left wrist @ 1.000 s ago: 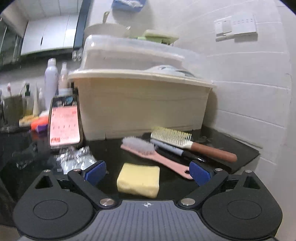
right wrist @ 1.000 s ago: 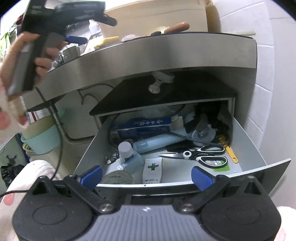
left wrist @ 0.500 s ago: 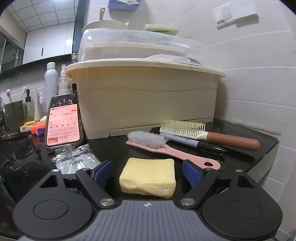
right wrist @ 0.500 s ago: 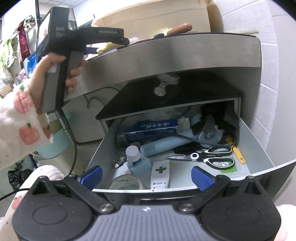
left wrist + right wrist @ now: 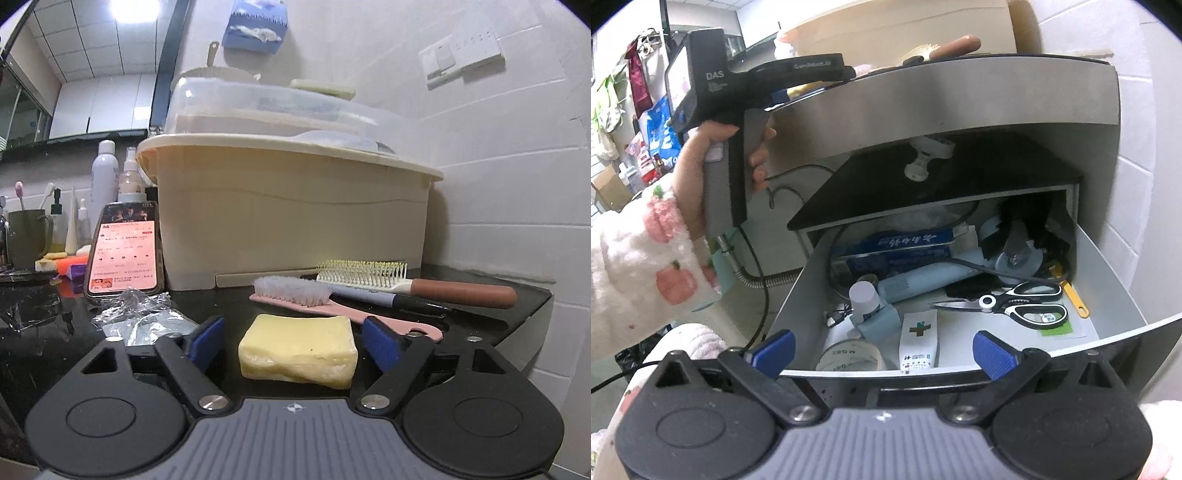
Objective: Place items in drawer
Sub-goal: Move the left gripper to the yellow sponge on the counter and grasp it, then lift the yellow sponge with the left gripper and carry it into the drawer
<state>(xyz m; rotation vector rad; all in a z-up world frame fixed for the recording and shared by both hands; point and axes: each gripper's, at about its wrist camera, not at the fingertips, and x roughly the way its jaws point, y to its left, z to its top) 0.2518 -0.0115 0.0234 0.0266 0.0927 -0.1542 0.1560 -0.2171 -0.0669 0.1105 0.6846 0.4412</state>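
A yellow soap bar (image 5: 300,350) lies on the black countertop (image 5: 524,295), between the open jaws of my left gripper (image 5: 293,341); the blue pads stand apart from its sides. Behind it lie a pink brush (image 5: 317,301), a marker pen (image 5: 384,300) and a hairbrush with a brown handle (image 5: 417,283). In the right wrist view the drawer (image 5: 1115,280) stands open below the counter, holding scissors (image 5: 1015,305), a tape roll (image 5: 849,356), a small white box (image 5: 919,341) and other clutter. My right gripper (image 5: 882,350) is open and empty at the drawer's front edge. The left gripper's body (image 5: 738,85) shows above the counter.
A large cream bin (image 5: 291,218) stands behind the items. A lit phone (image 5: 125,251) leans on it, with crumpled plastic wrap (image 5: 140,314) in front. Bottles (image 5: 103,177) and a green cup (image 5: 27,238) stand at the left. The tiled wall (image 5: 498,184) is on the right.
My left gripper has come down lower and closer to the soap, and its jaws have narrowed around it. The right gripper has stayed at the drawer front.
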